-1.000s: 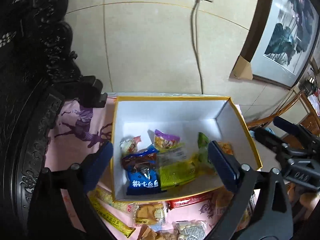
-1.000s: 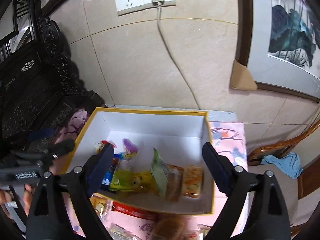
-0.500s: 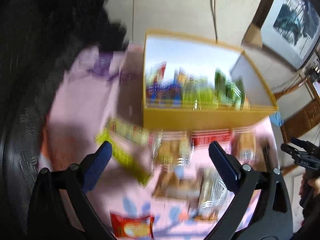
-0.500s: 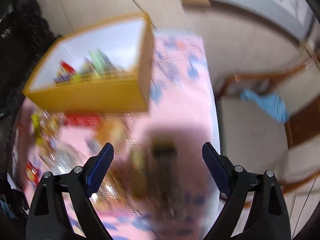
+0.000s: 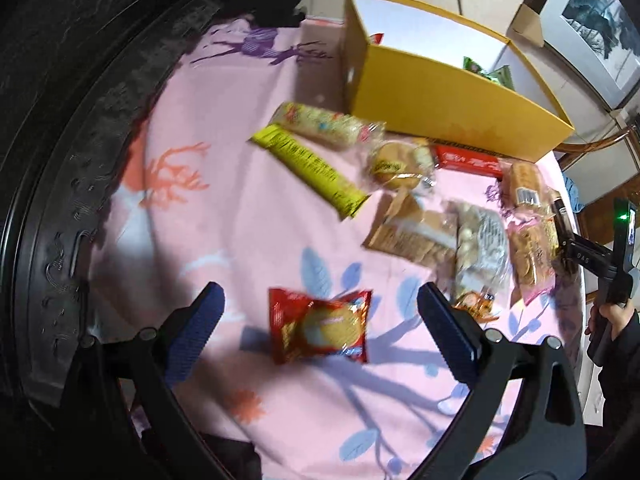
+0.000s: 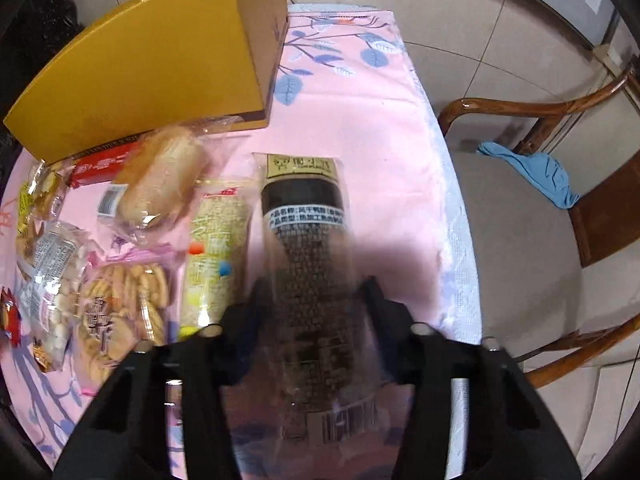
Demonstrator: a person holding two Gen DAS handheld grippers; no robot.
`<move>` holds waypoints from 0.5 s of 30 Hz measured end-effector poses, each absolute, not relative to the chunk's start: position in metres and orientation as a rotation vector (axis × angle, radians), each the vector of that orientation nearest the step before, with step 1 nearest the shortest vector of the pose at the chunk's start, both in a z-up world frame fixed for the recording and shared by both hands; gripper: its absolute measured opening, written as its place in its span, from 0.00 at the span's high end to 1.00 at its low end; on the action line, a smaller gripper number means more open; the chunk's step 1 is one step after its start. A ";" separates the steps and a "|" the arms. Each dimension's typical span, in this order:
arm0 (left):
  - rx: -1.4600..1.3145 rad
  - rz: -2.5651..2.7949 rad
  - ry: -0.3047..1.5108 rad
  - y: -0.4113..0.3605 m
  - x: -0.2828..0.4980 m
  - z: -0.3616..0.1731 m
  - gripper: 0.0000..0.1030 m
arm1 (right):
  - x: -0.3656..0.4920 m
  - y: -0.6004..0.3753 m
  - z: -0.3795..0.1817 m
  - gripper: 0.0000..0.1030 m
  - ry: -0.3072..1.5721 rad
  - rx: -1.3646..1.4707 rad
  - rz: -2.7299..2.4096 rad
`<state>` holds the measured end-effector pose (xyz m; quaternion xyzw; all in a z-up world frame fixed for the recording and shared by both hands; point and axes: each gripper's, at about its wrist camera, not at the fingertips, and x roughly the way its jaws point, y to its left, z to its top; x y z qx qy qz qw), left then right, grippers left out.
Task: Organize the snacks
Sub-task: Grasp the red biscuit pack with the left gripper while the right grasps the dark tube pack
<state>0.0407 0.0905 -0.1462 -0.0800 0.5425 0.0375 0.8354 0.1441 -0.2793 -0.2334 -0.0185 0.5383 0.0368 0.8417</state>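
A yellow box (image 5: 448, 92) with snacks inside stands at the back of a pink cloth (image 5: 248, 240); it also shows in the right wrist view (image 6: 152, 60). My left gripper (image 5: 320, 312) is open, its fingers on either side of a red biscuit packet (image 5: 319, 330) lying on the cloth. My right gripper (image 6: 312, 300) has its fingers closed in against a long dark snack packet (image 6: 308, 248) that lies between them. Several loose packets lie between box and grippers, among them a yellow-green bar (image 5: 312, 168) and a bread roll (image 6: 160, 176).
A dark carved wooden chair (image 5: 68, 160) borders the table on the left. A wooden chair with a blue cloth (image 6: 536, 176) stands right of the table edge. My right gripper also shows at the right of the left wrist view (image 5: 588, 252).
Both grippers have swung down and back from over the box to the loose snacks. The left now straddles the red packet. The right has closed in on the dark packet.
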 end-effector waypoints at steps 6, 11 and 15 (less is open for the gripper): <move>-0.141 0.041 1.171 0.083 0.027 -0.150 0.04 | 0.103 -0.280 -0.231 0.63 1.180 0.070 0.143; -0.065 0.033 1.218 0.069 0.028 -0.173 0.04 | 0.062 -0.264 -0.233 0.62 1.171 0.036 0.153; -0.037 0.068 1.276 0.063 0.037 -0.203 0.04 | 0.058 -0.260 -0.234 0.61 1.165 0.029 0.144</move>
